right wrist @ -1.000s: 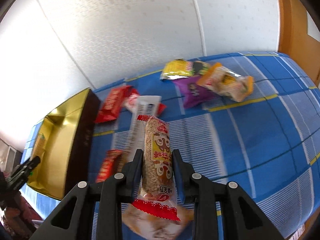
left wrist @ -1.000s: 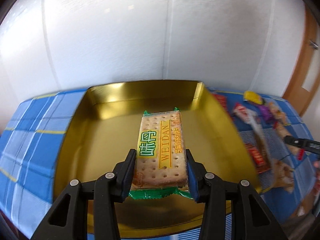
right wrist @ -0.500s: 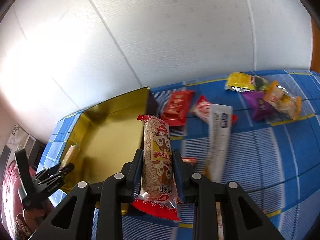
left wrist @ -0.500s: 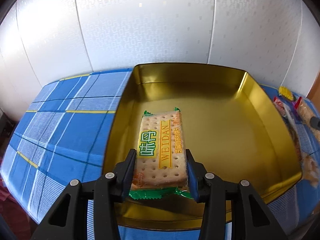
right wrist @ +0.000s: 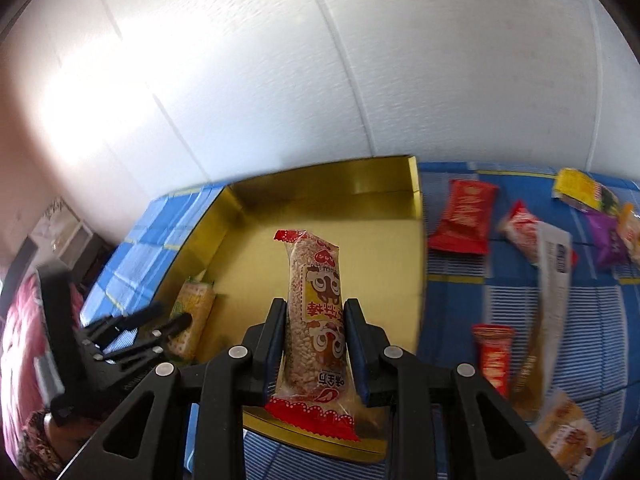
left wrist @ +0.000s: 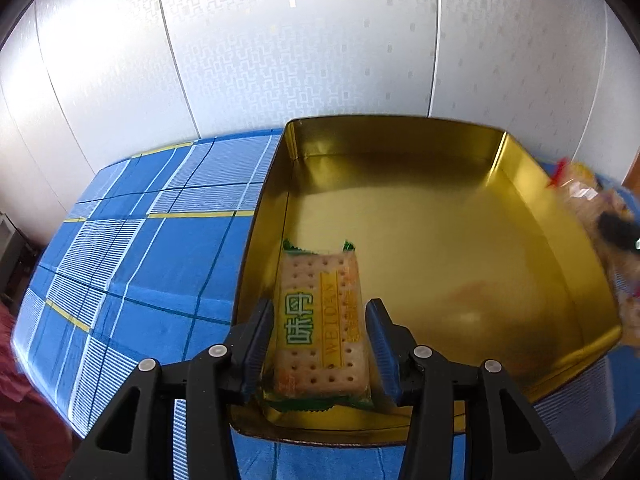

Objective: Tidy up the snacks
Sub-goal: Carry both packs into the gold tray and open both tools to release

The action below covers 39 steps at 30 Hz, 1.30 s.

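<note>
A gold tin tray [left wrist: 460,248] sits on the blue checked cloth; it also shows in the right wrist view [right wrist: 384,256]. The WEIDAN cracker pack [left wrist: 320,324] lies in the tray's near left corner, between the fingers of my left gripper [left wrist: 320,344], whose jaws stand slightly apart from its sides. The left gripper [right wrist: 160,324] and cracker pack [right wrist: 192,316] show in the right wrist view. My right gripper [right wrist: 316,344] is shut on a puffed rice roll [right wrist: 316,320], held above the tray's near edge.
Loose snacks lie on the cloth right of the tray: a red pack [right wrist: 464,216], a long white pack [right wrist: 552,264], a small red pack [right wrist: 494,356], yellow [right wrist: 576,188] and purple [right wrist: 608,240] packs. A white wall stands behind.
My left gripper lowered the cracker pack into the tray's near left corner and its jaws opened a little. My right gripper carried the rice roll left, over the tray.
</note>
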Motion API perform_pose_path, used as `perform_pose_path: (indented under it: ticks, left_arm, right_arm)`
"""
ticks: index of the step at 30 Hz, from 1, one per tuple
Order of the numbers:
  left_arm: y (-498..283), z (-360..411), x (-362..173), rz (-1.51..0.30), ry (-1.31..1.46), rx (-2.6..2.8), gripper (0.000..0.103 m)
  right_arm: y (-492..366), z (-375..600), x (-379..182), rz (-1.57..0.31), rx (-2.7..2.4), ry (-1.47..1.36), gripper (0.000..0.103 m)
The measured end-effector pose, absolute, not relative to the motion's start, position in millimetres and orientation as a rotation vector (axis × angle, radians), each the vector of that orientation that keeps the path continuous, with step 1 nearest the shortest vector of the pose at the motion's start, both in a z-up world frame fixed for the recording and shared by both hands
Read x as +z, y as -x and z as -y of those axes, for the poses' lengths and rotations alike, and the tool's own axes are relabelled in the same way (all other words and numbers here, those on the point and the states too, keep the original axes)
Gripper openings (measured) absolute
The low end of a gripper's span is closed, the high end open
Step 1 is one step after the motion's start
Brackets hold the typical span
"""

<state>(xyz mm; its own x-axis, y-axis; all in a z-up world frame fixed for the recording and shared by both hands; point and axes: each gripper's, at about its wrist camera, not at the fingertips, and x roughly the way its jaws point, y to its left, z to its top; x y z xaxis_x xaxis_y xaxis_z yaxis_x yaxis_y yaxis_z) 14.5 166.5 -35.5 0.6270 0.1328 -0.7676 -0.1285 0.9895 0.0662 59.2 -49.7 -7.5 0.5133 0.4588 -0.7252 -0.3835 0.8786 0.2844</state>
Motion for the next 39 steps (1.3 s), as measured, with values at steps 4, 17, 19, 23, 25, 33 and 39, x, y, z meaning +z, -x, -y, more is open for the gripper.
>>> perform_pose_path:
  ticks: [4,17,19,23,25,33,39]
  left_arm:
    - [-3,-178,-16,-0.786,0.091,0.136,0.067]
    - [11,-199,-1,-0.705,0.132,0.194,0.071]
    - [12,-201,-3,-0.706,0.142,0.196,0.071]
    - [16,-205,-4,-0.710,0.169,0.202,0.071]
    - [17,-208,-5,-0.715,0.193,0.206,0.072]
    - [20,-213,-5,-0.717,0.242,0.218,0.072]
    - [16,-204,-5,-0.724,0.237,0.190,0.075]
  right_arm:
    - [-61,24,-22,-0.945,0.535,-0.067,0.029]
    - [-66,-23,-50,-1.025,0.574,-0.053,0.029]
    - [-66,-27,-52,-1.033,0.581,-0.057,0.029]
    - [-66,-35,-53,-1.030,0.591,-0.054,0.029]
    - [-67,-40,-54,-1.030,0.599,-0.055,0.030]
    - [-62,-39,-49,-1.022,0.649,-0.082,0.032]
    - [-57,-25,-34,-0.956,0.633,-0.069,0.031]
